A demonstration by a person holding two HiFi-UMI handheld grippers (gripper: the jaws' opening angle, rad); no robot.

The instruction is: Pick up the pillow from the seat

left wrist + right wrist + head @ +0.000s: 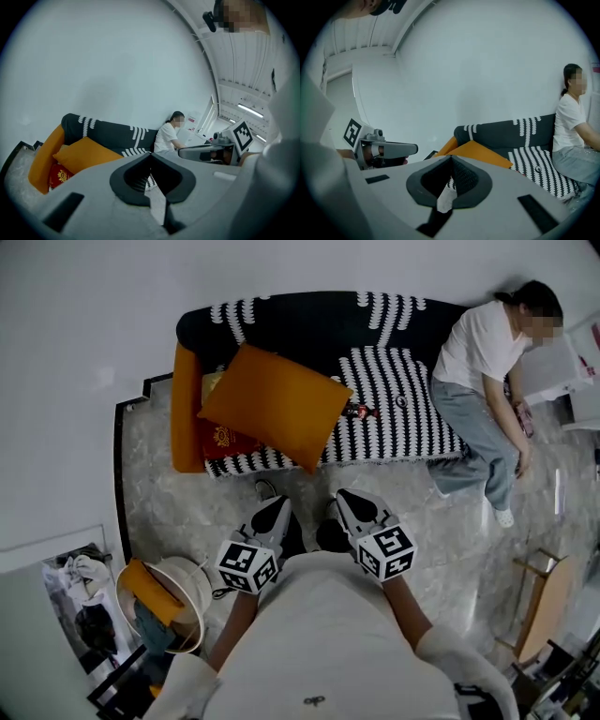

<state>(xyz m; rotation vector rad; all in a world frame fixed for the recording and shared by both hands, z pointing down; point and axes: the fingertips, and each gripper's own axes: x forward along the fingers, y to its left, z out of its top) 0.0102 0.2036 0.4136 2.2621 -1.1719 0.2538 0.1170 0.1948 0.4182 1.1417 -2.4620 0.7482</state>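
We hold the left gripper point(273, 514) and right gripper point(354, 506) side by side above the pale mottled floor point(178, 498), both with jaws together. The square orange fabric pillow point(277, 404) lies on the left end of the black-and-white patterned sofa point(394, 390), well apart from both. 1 person in a white shirt point(483, 352) sits at its right end.

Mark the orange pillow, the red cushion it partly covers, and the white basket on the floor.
orange pillow point(277, 404), head view, middle of its upper face.
red cushion point(217, 440), head view, the exposed part with the gold emblem.
white basket point(187, 587), head view, its pale wall.
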